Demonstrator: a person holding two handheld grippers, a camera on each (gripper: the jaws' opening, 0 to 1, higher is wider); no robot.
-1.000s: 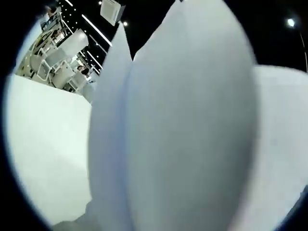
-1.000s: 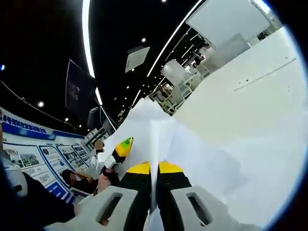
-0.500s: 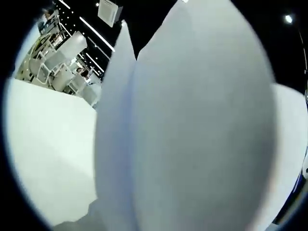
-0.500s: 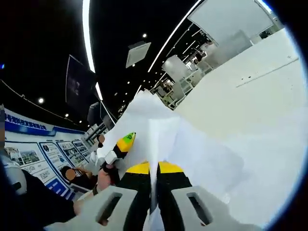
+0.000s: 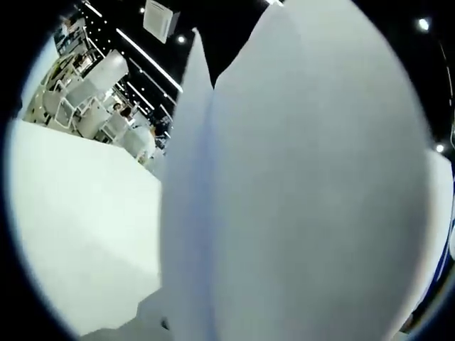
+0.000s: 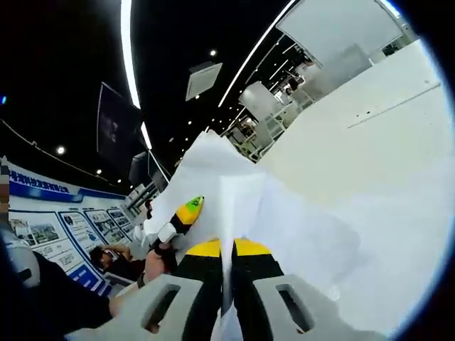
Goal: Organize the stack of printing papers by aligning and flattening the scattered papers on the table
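Right gripper (image 6: 227, 273) clamped on papers (image 6: 234, 213), lifted off surface (image 6: 355, 163), likely for squaring edges; left gripper grip cannot tell, papers block view.

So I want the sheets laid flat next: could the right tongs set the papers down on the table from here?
Probably yes. The right tongs are shut on the papers, held upright on edge, and the white table beside them looks bare, with nothing in the way.
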